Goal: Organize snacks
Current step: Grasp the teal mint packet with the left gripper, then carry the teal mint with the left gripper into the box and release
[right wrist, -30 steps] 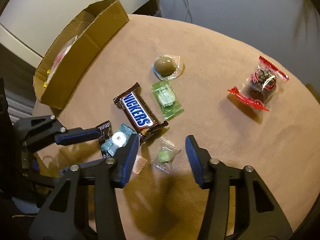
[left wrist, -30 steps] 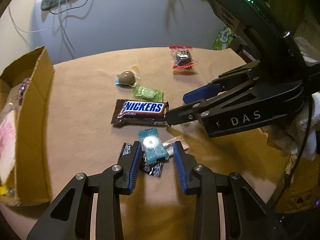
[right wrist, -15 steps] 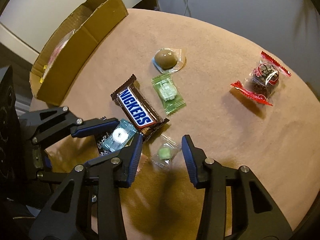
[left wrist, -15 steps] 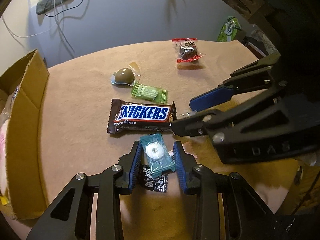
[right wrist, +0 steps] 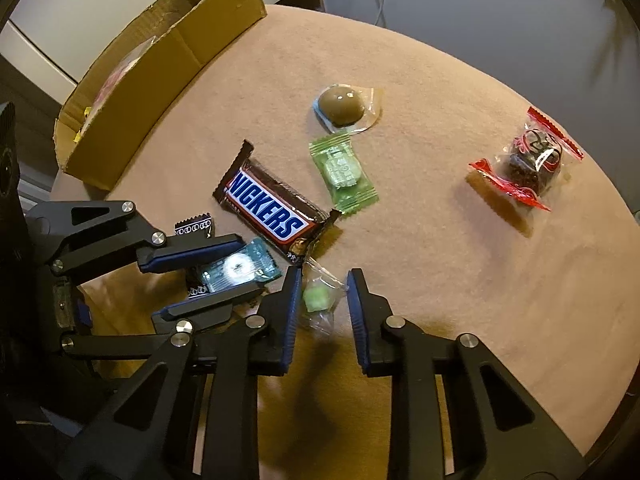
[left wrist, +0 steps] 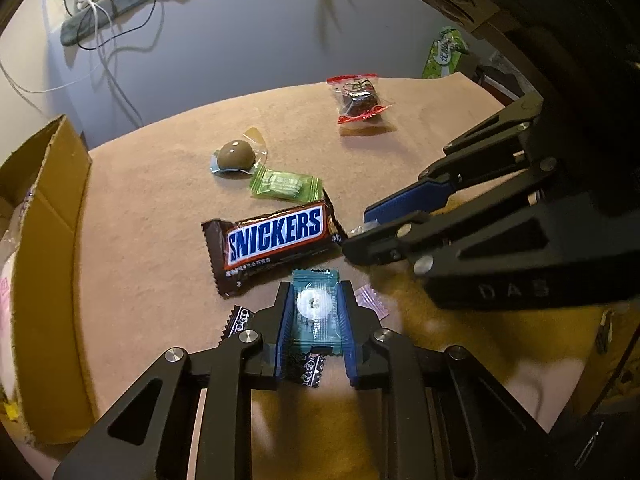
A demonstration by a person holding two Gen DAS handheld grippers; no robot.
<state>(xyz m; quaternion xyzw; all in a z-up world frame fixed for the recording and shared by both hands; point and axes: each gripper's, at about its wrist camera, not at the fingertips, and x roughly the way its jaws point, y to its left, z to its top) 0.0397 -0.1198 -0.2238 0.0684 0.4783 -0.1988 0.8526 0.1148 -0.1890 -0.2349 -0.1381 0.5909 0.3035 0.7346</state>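
My left gripper (left wrist: 316, 312) is closing, and its blue pads press both sides of a teal mint candy (left wrist: 314, 308) lying on a dark wrapper (left wrist: 238, 320). In the right wrist view the left gripper (right wrist: 256, 266) holds the same teal mint candy (right wrist: 236, 268). My right gripper (right wrist: 322, 300) is closing on a clear-wrapped green candy (right wrist: 316, 298), its pads touching the crinkled wrapper. Seen from the left wrist, the right gripper (left wrist: 358, 232) points down beside the Snickers bar (left wrist: 276, 240).
A cardboard box (right wrist: 160, 80) with packets inside stands at the table's left edge. Farther out lie a green-wrapped candy (right wrist: 344, 174), a brown domed chocolate (right wrist: 342, 106) and a red-trimmed packet (right wrist: 524, 164). A small pink wrapper (left wrist: 372, 300) lies by my left fingers.
Both pairs of jaws have narrowed: the left onto the teal mint candy, the right onto the clear-wrapped green candy. The Snickers bar has tilted slightly.
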